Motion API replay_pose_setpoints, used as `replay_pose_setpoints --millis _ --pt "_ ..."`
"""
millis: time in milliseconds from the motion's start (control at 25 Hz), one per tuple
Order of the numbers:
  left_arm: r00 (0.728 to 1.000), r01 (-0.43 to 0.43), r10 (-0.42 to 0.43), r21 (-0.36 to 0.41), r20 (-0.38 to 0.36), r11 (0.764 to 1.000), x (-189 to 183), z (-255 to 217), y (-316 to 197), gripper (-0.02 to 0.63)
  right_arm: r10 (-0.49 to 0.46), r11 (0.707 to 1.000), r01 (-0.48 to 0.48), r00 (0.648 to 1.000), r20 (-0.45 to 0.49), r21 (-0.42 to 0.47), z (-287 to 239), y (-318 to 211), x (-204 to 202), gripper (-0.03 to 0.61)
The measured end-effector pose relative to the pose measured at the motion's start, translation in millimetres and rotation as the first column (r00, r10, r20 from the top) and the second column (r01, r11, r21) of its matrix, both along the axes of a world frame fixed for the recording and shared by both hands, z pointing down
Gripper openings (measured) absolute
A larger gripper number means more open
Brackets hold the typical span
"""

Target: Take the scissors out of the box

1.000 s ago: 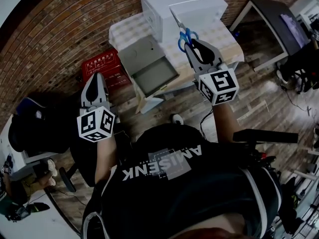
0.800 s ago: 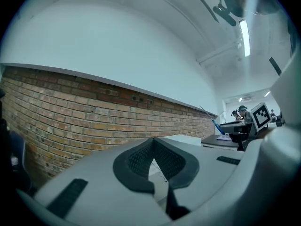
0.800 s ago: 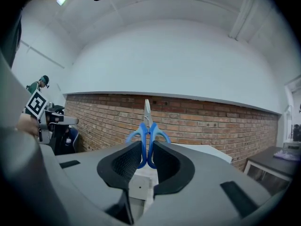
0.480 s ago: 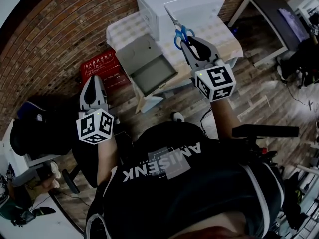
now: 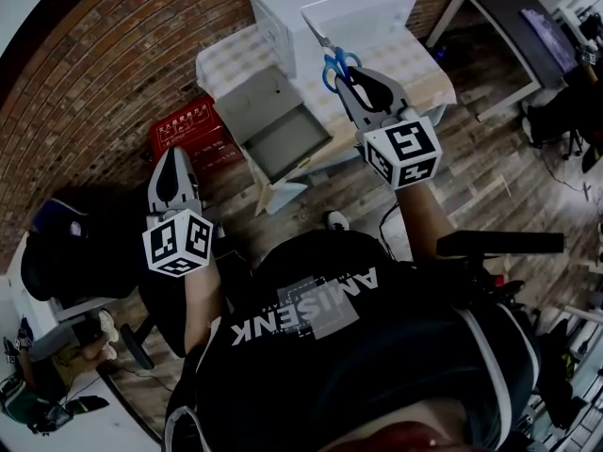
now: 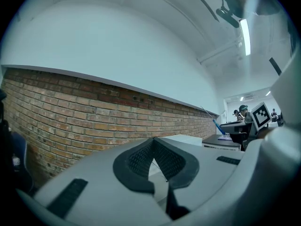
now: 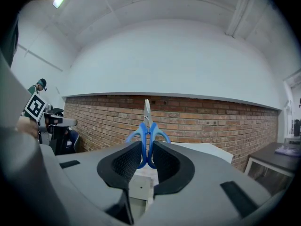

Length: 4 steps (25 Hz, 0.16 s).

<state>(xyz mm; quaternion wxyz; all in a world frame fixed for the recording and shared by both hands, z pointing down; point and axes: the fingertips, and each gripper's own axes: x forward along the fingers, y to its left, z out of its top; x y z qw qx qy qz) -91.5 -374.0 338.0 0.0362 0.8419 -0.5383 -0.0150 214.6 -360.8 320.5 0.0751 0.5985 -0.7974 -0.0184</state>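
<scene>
The blue-handled scissors [image 5: 333,62] hang in the air with their blades pointing away toward the white case. My right gripper [image 5: 350,81] is shut on their handles. In the right gripper view the scissors [image 7: 147,128] stand upright between the pads, blades up, with the right gripper [image 7: 148,149] closed around the handle loops. The open grey box [image 5: 281,132] lies on the checkered table [image 5: 424,69], below and left of the scissors. My left gripper [image 5: 173,163] is held off to the left over the floor, away from the table, shut on nothing. In its own view the left gripper [image 6: 151,149] faces a brick wall.
A white case [image 5: 325,8] stands at the back of the table. A red crate [image 5: 187,128] sits on the floor left of the table. A dark desk [image 5: 504,22] is at the upper right and a black chair [image 5: 71,243] at the left.
The head view has drifted slightly. Both grippers and the scissors keep their places.
</scene>
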Motion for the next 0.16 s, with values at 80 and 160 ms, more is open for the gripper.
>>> replay_pose_setpoints --millis 80,160 --pt "1.0 -0.001 0.001 0.001 0.001 1.0 1.5 -0.9 -0.3 0.012 -0.001 1.0 0.001 1.0 -0.001 0.0 -1.1 -0.5 0.9 0.109" --pt "1.0 -0.001 0.001 0.001 0.002 1.0 2.9 -1.7 -0.9 0.012 -0.003 1.0 0.003 1.0 -0.004 0.0 -2.2 -1.7 1.6 0.109"
